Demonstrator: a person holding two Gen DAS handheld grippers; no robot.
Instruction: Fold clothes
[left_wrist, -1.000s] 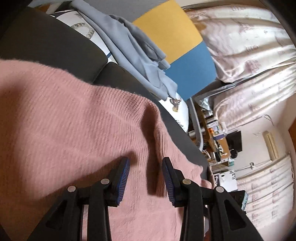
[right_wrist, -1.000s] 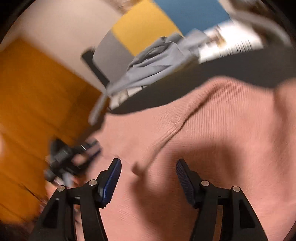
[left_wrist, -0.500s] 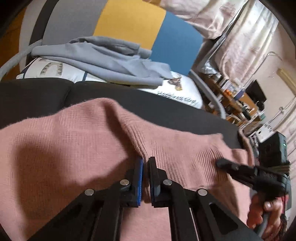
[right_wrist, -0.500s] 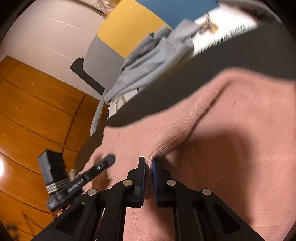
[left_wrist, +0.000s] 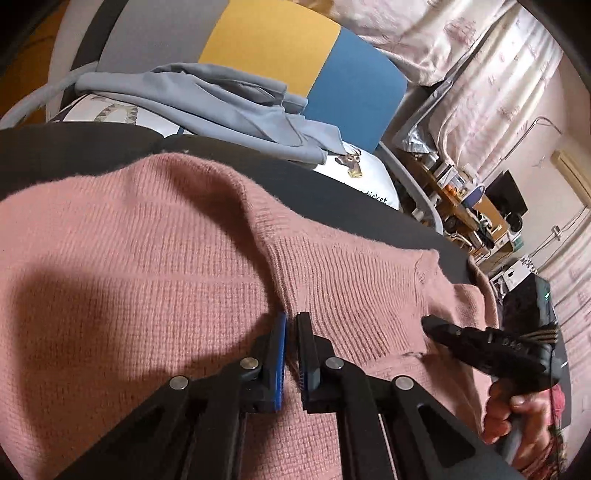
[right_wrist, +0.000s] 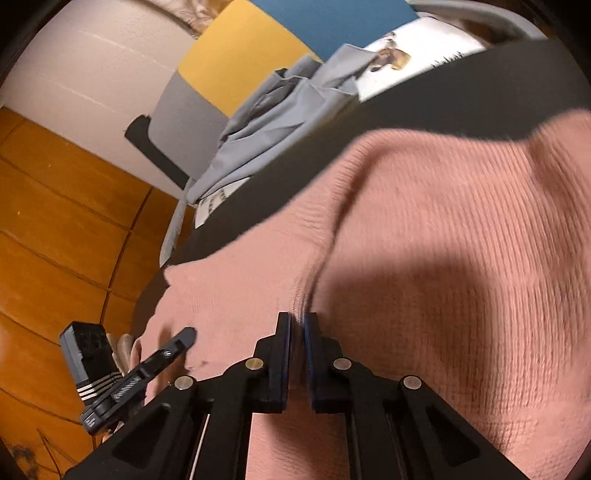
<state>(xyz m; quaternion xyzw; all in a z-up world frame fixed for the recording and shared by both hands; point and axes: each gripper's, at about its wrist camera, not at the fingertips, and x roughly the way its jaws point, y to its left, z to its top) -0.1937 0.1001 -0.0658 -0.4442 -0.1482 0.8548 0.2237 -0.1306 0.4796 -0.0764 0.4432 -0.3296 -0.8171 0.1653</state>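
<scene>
A pink knit sweater (left_wrist: 129, 258) lies spread over a black surface (left_wrist: 92, 147) and fills most of both views (right_wrist: 443, 240). My left gripper (left_wrist: 291, 321) is shut on a raised fold of the pink sweater. My right gripper (right_wrist: 297, 321) is shut on another fold at the sweater's ribbed edge. The right gripper also shows in the left wrist view (left_wrist: 436, 325) at the lower right, held by a hand. The left gripper also shows in the right wrist view (right_wrist: 186, 336) at the lower left.
A light blue garment (left_wrist: 207, 103) lies on a white printed pillow (left_wrist: 365, 181) behind the sweater, against a grey, yellow and blue headboard (left_wrist: 266, 48). A cluttered desk (left_wrist: 472, 214) and curtains stand at the right. Wood flooring (right_wrist: 55, 221) shows at the left.
Both grippers were open over the sweater a second ago. They closed on folds of the pink knit and now hold them, with the fabric lifted slightly.
</scene>
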